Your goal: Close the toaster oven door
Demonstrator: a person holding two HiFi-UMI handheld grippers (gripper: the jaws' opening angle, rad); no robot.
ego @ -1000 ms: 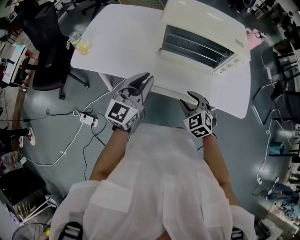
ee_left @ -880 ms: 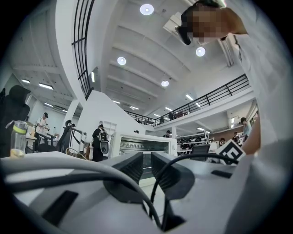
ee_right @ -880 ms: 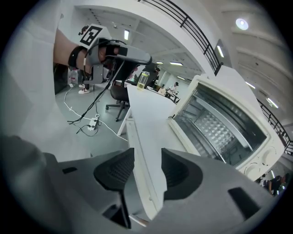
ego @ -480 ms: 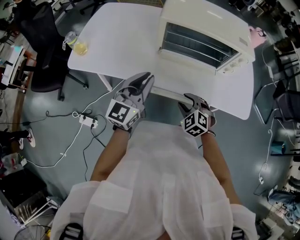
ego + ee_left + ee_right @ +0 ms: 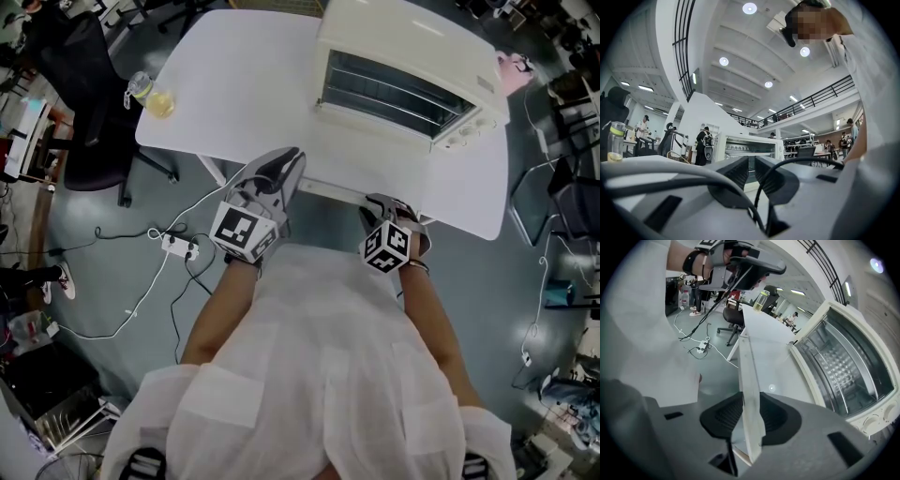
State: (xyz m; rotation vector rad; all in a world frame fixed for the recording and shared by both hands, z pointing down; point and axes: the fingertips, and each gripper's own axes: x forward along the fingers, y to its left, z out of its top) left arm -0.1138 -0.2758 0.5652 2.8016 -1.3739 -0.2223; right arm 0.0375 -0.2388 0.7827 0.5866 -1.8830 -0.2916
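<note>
A cream toaster oven (image 5: 412, 56) stands on the white table (image 5: 244, 84) with its door folded down flat toward me. The door's pale handle bar (image 5: 330, 189) runs along the table's near edge. My right gripper (image 5: 380, 202) points steeply down at the right end of that bar. In the right gripper view the bar (image 5: 749, 376) passes between the two pads; the jaws have just been closing, and my right gripper (image 5: 751, 416) now pinches it. The oven's open cavity (image 5: 843, 366) shows its wire rack. My left gripper (image 5: 281, 164) hovers left of the door, level, pads together, holding nothing.
A bottle with yellow liquid (image 5: 150, 91) stands at the table's left corner. A black office chair (image 5: 80, 84) sits beside it. A power strip with cables (image 5: 178, 246) lies on the floor under the left gripper. Something pink (image 5: 511, 75) lies behind the oven.
My right gripper has sunk onto the handle bar and rolled, its marker cube turning. The left gripper has stayed put.
</note>
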